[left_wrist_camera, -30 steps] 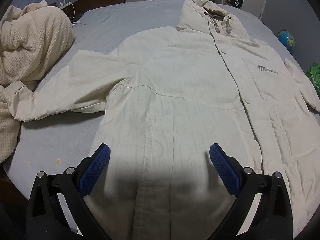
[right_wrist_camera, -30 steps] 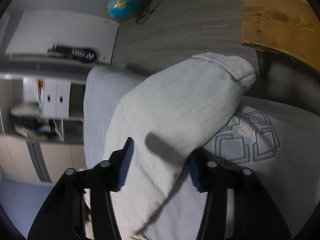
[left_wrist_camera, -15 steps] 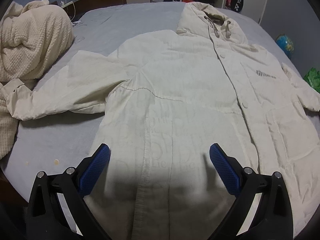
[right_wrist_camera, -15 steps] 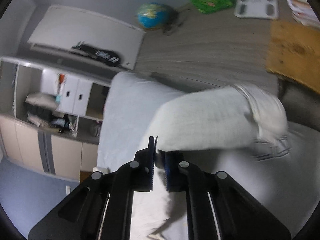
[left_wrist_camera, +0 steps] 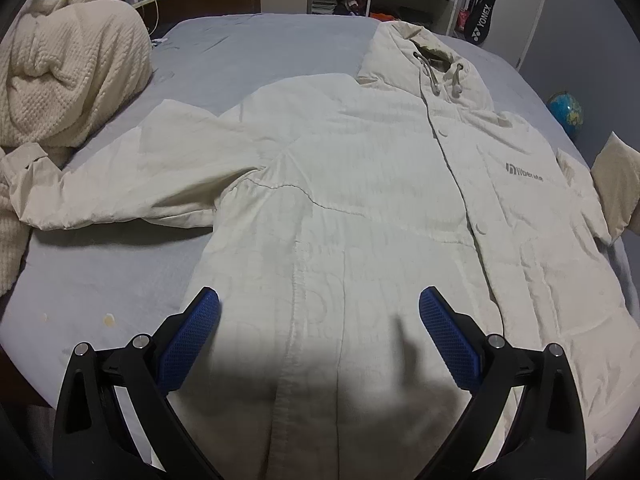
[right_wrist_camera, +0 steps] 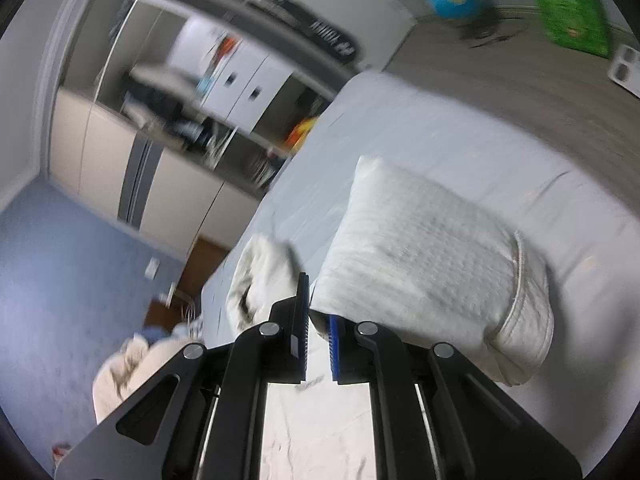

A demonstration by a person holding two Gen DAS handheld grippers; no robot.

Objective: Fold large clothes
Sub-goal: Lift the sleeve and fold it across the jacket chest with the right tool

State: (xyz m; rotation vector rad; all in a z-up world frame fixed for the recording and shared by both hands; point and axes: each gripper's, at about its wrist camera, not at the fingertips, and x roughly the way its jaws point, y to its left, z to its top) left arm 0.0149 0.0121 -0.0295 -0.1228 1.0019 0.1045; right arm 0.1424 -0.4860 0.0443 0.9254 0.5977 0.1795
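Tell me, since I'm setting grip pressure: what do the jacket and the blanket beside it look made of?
The jacket looks like matte woven cotton or a cotton blend: fine creases, stitched seams, no sheen. The blanket appears to be a soft waffle knit: raised grid texture, plump folds. Fibre content can't be confirmed.

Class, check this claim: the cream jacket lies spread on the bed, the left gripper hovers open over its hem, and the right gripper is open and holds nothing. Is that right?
One detail is wrong. The right gripper is shut on the jacket's sleeve, as the right wrist view shows. The jacket does lie spread on the bed, with the left gripper open over its hem.
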